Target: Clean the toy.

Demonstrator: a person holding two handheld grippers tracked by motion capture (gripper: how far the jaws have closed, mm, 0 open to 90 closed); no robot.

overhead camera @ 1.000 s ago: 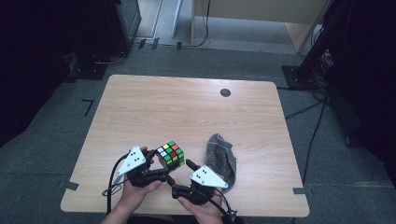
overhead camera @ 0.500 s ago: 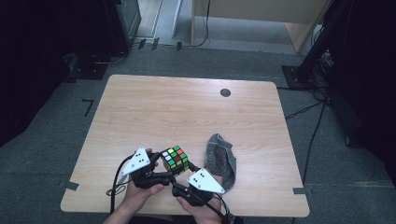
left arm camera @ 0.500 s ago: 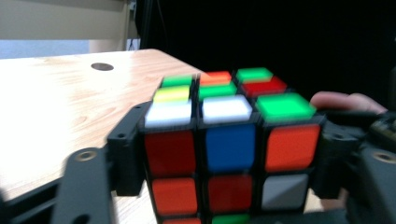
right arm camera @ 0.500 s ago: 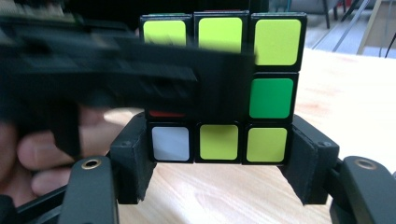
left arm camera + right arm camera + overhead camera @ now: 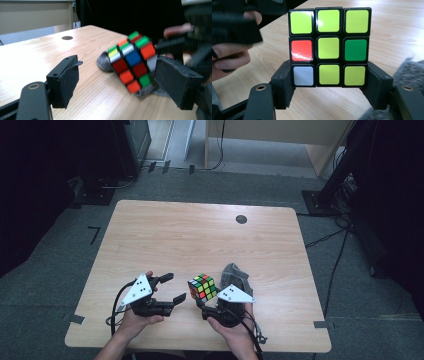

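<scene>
1. cube (image 5: 328, 47) sits clamped between my right gripper (image 5: 329, 83) pads at its bottom layer, lifted off the wood; i'd keep that squeeze square on the side faces so it can't twist out.
2. left gripper (image 5: 120, 82) jaws stand apart and have just been opening, nothing pressed between them, the cube just beyond their tips; i'd close them on the upper layers only once they're lined up.
3. grey cloth (image 5: 235, 275) lies just behind the cube.
4. wooden table (image 5: 200, 235) runs on ahead, with a dark round cap (image 5: 241, 219) far off.
5. grey carpet (image 5: 60, 255) and dark stands lie beyond.
</scene>
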